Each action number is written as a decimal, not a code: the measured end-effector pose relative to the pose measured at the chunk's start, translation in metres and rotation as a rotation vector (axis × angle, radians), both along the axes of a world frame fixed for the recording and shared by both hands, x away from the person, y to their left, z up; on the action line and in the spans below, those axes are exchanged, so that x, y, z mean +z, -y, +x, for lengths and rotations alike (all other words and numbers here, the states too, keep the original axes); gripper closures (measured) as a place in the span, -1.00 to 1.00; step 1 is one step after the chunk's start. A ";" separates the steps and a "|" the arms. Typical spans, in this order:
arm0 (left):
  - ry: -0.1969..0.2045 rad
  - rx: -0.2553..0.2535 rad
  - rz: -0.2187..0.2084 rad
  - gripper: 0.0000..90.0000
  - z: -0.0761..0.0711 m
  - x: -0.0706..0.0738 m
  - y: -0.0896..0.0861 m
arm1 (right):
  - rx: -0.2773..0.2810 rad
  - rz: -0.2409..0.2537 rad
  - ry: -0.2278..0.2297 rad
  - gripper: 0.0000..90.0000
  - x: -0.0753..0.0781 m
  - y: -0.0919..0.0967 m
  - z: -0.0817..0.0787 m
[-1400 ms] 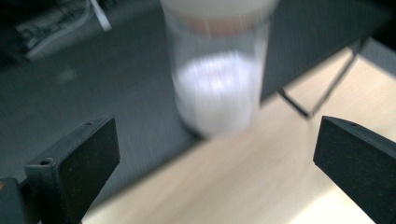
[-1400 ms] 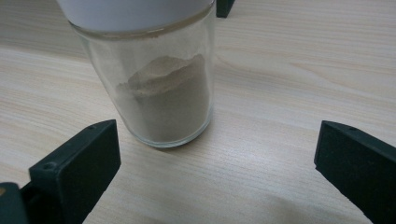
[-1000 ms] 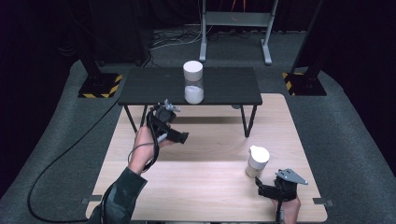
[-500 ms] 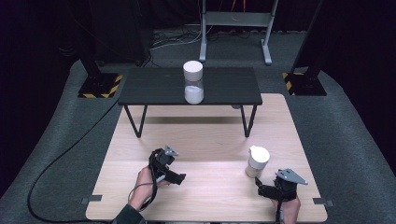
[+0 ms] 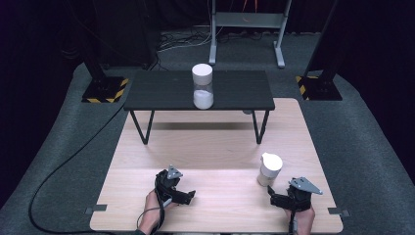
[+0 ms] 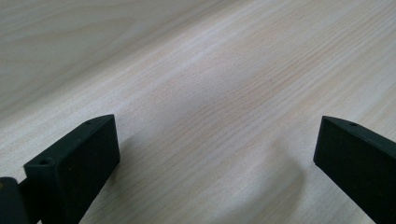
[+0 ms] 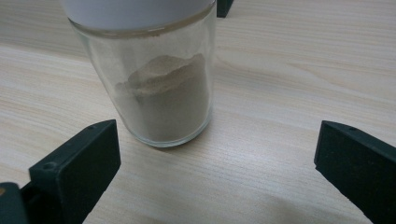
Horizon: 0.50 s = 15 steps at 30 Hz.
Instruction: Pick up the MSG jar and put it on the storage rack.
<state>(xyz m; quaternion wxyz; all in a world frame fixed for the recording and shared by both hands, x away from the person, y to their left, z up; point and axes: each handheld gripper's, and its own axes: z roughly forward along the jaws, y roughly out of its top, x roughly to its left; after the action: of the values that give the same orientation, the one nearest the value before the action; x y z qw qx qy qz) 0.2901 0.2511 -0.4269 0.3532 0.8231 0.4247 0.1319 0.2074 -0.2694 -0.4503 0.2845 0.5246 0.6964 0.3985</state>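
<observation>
Two tongs seen spread, nothing gripped: left tongs [image 5: 188,196] lower centre, over bare counter [image 5: 220,147]; right tongs [image 5: 272,199] lower right, just short of white-capped powder jar [image 5: 269,169].

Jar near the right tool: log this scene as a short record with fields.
near jar: upright on wooden table, white lid, tan powder
right tool: open, jar just ahead, not touching
left tool: open, over bare wood
far jar: upright on black bench, white powder
</observation>
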 end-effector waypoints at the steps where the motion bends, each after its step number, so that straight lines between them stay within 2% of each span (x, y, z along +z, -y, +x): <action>1: 0.012 0.006 -0.002 -1.00 -0.003 -0.002 0.001 | 0.001 -0.001 -0.001 -1.00 0.000 0.000 0.000; 5: 0.056 0.032 -0.022 -0.99 -0.014 -0.011 0.001 | -0.002 -0.001 -0.002 -1.00 0.000 -0.001 0.000; 11: 0.074 0.023 0.039 -0.99 -0.018 -0.009 0.011 | -0.004 -0.001 -0.001 -1.00 0.000 -0.001 0.000; 15: 0.075 0.026 0.037 -1.00 -0.018 -0.010 0.011 | -0.005 0.000 -0.001 -1.00 0.000 -0.001 0.000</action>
<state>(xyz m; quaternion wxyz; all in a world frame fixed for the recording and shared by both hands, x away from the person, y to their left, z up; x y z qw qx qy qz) 0.2721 0.2396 -0.4365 0.3517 0.8185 0.4192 0.1749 0.2078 -0.2689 -0.4503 0.2852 0.5266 0.6951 0.3977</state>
